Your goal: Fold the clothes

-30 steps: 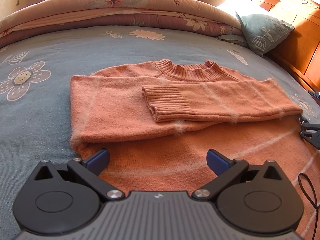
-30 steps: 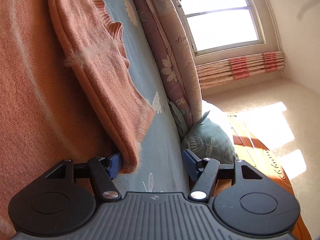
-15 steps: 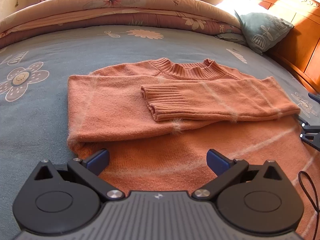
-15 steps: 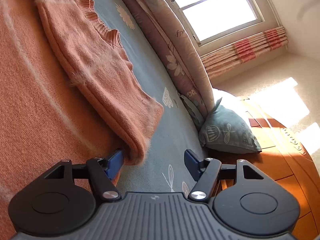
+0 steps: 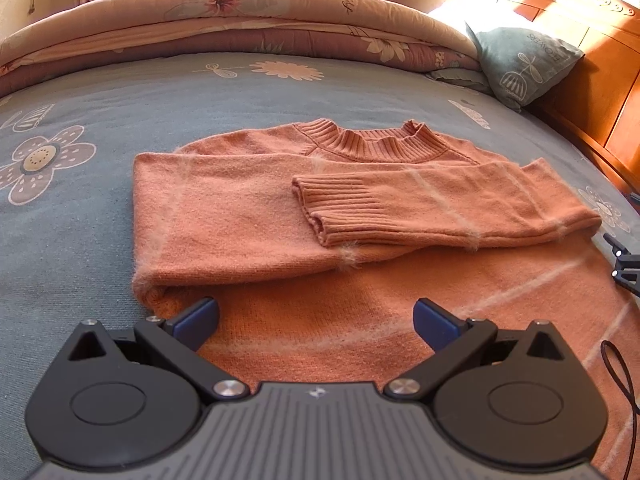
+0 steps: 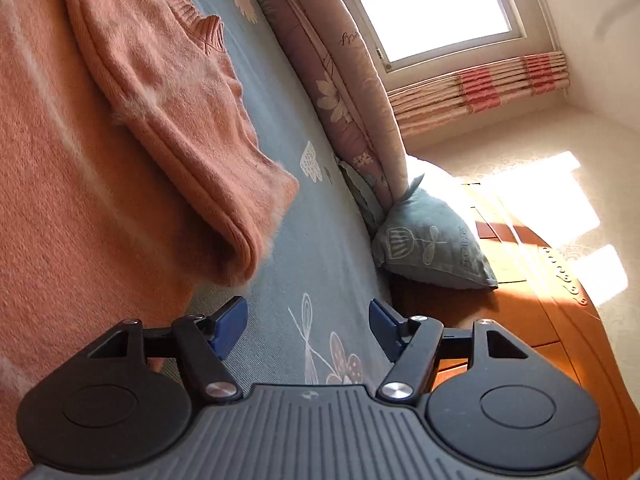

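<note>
Right gripper (image 6: pixel 306 328) has backed off the folded sleeve (image 6: pixel 208 152), jaws apart and empty (left gripper (image 5: pixel 316 320) likewise), so sweater (image 5: pixel 320 320) body-fold comes next.

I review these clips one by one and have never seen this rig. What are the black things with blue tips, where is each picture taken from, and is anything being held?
These are two hand-held tongs, one in each of a person's hands, each carrying a camera that looks along its fingers. One picture is from the left tongs, the other from the right tongs. An orange sweater lies on a blue flowered bedspread, both sleeves folded across its front, one cuff on top. A pillow leans against the wooden headboard. Both tongs stand open and hold nothing: the left is over the sweater's lower part, the right beside its edge.
</note>
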The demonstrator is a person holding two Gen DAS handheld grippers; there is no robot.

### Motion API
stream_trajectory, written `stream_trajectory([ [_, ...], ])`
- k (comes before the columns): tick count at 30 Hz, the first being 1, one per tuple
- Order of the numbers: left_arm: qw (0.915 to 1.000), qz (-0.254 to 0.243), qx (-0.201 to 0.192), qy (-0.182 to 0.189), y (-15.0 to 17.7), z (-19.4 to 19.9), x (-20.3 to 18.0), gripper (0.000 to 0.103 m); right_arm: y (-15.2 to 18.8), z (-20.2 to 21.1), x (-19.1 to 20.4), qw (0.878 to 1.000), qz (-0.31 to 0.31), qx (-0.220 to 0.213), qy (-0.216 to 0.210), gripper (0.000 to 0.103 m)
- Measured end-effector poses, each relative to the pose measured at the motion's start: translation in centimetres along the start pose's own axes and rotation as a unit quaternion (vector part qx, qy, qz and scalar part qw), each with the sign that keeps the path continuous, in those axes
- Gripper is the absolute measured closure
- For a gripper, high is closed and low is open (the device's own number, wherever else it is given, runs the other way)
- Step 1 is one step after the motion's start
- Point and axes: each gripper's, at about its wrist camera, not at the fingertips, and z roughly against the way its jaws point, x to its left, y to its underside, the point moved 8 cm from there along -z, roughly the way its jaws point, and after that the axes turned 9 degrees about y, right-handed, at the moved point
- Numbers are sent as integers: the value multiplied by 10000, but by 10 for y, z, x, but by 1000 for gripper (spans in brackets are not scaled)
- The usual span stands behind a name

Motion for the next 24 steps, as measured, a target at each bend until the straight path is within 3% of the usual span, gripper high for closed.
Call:
stream_trajectory([
  [4, 10000, -14, 18, -10, 1, -1, 0, 1, 1, -1, -10, 9965, -744, 219, -300, 32],
  [6, 10000, -21, 27, -14, 1, -2, 0, 1, -5, -4, -22, 9911, -1260, 282, -317, 40],
  [9, 10000, -7, 32, -35, 1, -2, 1, 1, -17, -12, -42, 9746, -2145, 397, -508, 59],
  [12, 10000, 38, -33, 20, 0, -2, 1, 1, -28, -18, -50, 9539, -2815, 473, -925, 59],
  [16, 9997, 111, -153, 135, -2, -1, -1, 1, -38, -25, -17, 9450, -2832, 674, -1493, 63],
  [18, 9995, 147, -213, 192, -2, 0, -2, 1, -41, -23, -4, 9440, -2802, 748, -1575, 64],
  [24, 9982, 256, -393, 363, -5, 2, -5, 1, -34, 5, -27, 9199, -3472, 677, -1692, 62],
])
